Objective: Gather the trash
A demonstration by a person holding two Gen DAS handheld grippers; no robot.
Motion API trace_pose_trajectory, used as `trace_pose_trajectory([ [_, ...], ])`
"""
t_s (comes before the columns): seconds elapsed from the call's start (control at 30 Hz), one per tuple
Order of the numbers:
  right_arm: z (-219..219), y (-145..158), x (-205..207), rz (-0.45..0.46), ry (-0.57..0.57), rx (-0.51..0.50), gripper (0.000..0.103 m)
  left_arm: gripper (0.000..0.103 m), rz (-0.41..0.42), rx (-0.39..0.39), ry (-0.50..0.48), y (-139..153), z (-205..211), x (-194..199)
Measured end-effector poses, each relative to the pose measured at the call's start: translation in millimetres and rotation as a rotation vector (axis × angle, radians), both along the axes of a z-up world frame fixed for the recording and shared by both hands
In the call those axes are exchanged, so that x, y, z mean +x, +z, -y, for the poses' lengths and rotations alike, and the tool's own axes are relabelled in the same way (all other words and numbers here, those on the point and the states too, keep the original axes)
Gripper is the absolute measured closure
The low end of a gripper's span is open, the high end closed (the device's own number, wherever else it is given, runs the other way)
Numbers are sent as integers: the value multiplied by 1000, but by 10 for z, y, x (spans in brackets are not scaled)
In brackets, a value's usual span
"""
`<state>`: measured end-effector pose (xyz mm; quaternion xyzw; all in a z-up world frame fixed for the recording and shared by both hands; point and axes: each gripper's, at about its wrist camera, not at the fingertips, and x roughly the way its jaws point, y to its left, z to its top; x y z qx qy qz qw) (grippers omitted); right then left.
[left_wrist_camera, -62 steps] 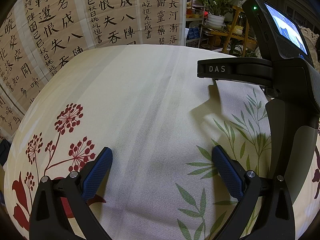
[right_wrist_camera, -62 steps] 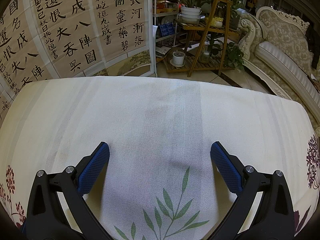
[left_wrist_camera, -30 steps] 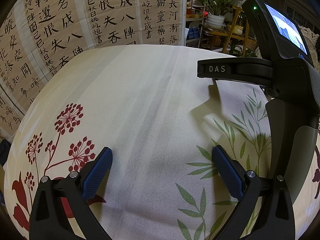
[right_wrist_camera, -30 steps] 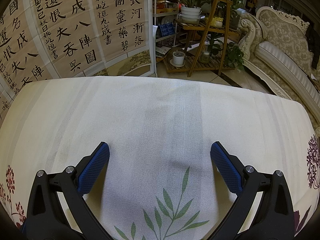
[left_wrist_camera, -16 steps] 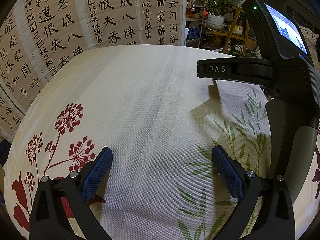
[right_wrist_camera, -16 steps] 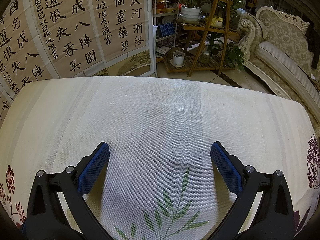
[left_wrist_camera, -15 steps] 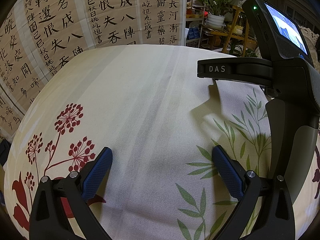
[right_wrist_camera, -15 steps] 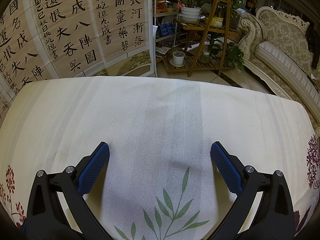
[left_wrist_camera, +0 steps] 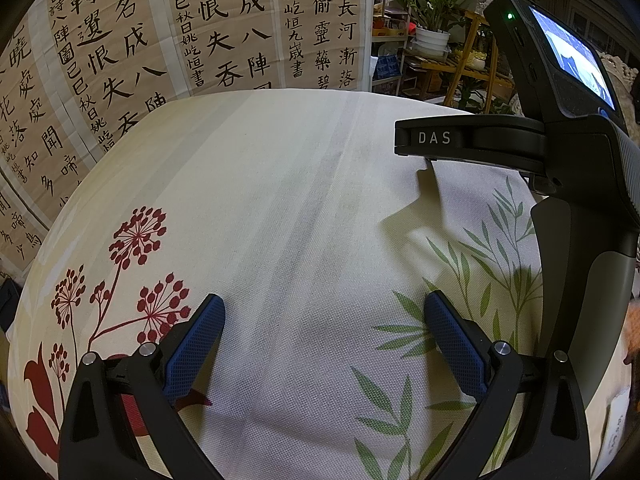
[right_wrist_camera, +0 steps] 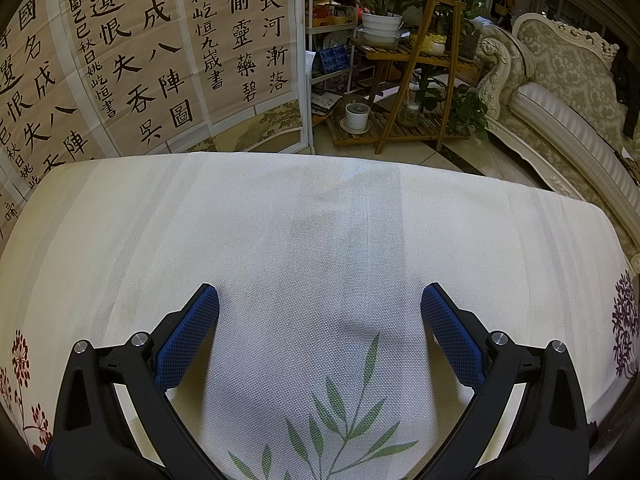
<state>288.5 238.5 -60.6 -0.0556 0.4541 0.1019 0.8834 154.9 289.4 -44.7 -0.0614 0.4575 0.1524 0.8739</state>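
Note:
No trash shows in either view. My left gripper (left_wrist_camera: pixel 322 316) stands open just above a cream tablecloth (left_wrist_camera: pixel 260 184) printed with red flowers and green leaves, with nothing between its blue-padded fingers. The body of the right gripper tool (left_wrist_camera: pixel 576 184), black with a lit screen, rises at the right of the left wrist view. In the right wrist view my right gripper (right_wrist_camera: pixel 320 312) is open over the same tablecloth (right_wrist_camera: pixel 320 220), with bare cloth between its fingers.
A folding screen with calligraphy (right_wrist_camera: pixel 140 52) stands behind the table's far edge. A wooden plant stand with pots (right_wrist_camera: pixel 408 72) and a white shelf sit beyond on the floor. An ornate pale sofa (right_wrist_camera: pixel 568 96) lies at the far right.

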Motion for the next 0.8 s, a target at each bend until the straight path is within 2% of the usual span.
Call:
trace_pose_trajectory([
  [0.8,-6,-7,17,1,0,1,4,5,0,-1,0,0,1,-4],
])
